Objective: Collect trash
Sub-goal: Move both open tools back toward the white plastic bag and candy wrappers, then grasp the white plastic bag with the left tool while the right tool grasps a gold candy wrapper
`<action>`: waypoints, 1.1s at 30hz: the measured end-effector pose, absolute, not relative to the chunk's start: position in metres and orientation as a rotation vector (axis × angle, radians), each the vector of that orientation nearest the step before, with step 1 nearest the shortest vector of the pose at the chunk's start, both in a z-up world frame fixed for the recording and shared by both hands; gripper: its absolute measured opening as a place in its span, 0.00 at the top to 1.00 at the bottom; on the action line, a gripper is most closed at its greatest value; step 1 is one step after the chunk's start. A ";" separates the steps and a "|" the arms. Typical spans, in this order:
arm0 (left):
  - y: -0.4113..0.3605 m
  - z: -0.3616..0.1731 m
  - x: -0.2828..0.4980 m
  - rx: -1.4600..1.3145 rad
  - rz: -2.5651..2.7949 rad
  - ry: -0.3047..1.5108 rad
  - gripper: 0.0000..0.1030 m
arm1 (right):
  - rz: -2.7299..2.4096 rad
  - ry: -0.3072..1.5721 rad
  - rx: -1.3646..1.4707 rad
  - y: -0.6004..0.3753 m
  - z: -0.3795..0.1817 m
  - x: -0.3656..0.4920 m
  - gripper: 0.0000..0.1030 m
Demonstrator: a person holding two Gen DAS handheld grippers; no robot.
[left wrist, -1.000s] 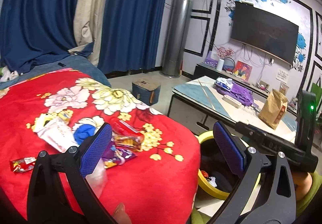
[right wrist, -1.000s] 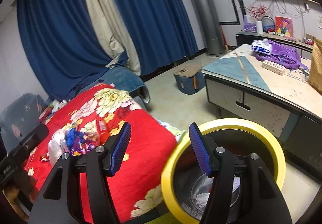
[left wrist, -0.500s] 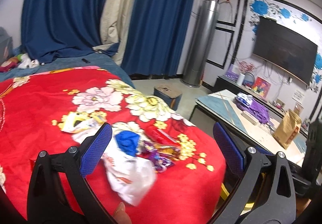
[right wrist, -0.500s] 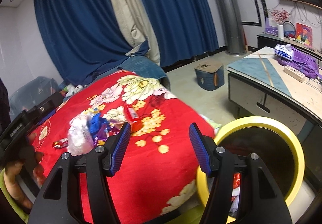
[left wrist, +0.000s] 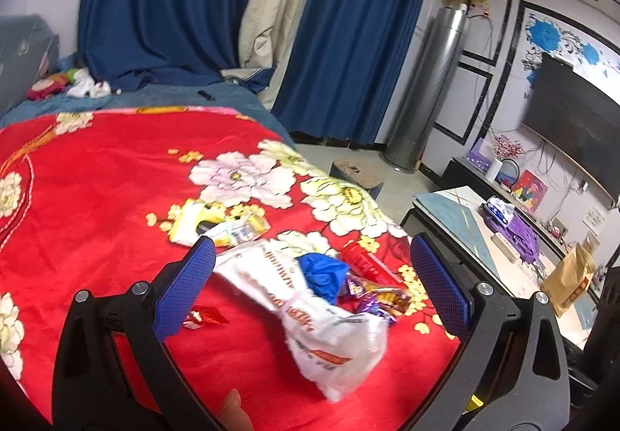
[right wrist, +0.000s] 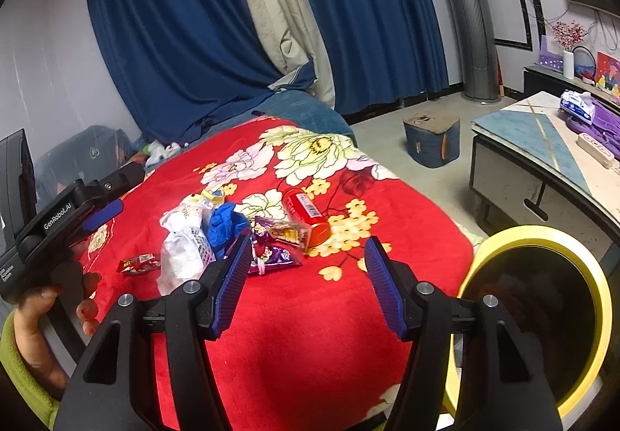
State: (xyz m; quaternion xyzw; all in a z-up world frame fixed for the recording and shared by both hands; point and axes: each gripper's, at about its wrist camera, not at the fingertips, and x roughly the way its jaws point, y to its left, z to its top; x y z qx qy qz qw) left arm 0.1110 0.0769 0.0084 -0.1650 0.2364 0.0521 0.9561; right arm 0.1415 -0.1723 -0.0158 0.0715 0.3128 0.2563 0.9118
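Observation:
A heap of trash lies on the red flowered blanket (right wrist: 310, 315): a white plastic bag (left wrist: 321, 311), a crumpled blue piece (left wrist: 321, 272), a red can (right wrist: 306, 210), purple wrappers (right wrist: 275, 256), a yellow packet (left wrist: 205, 222) and a small red wrapper (left wrist: 203, 316). My left gripper (left wrist: 313, 242) is open just short of the white bag, nothing between its pads. My right gripper (right wrist: 308, 243) is open too, empty, in front of the purple wrappers and the can. The yellow-rimmed bin (right wrist: 542, 231) stands on the floor right of the blanket's edge.
A hand (right wrist: 35, 318) in a green sleeve holds the left gripper at the blanket's left. A low table (right wrist: 542, 144) with a purple bag stands right of the bin. A blue box stool (right wrist: 430, 140) sits on the floor beyond. Blue curtains hang behind.
Both views have swung left from the bin to the blanket. The trash heap now sits between each gripper's fingers in view; the bin slid to the right edge, and out of the left wrist view.

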 end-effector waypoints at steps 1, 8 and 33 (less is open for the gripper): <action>0.081 0.006 0.112 -0.347 0.111 0.489 0.10 | 0.532 0.655 0.146 -0.168 -0.018 0.145 0.43; 0.108 -0.019 0.117 -0.477 0.098 0.570 0.10 | 0.542 0.687 0.115 -0.143 -0.032 0.165 0.44; 0.081 -0.062 0.128 -0.642 -0.042 0.759 0.21 | 0.595 0.809 0.141 -0.121 -0.074 0.208 0.92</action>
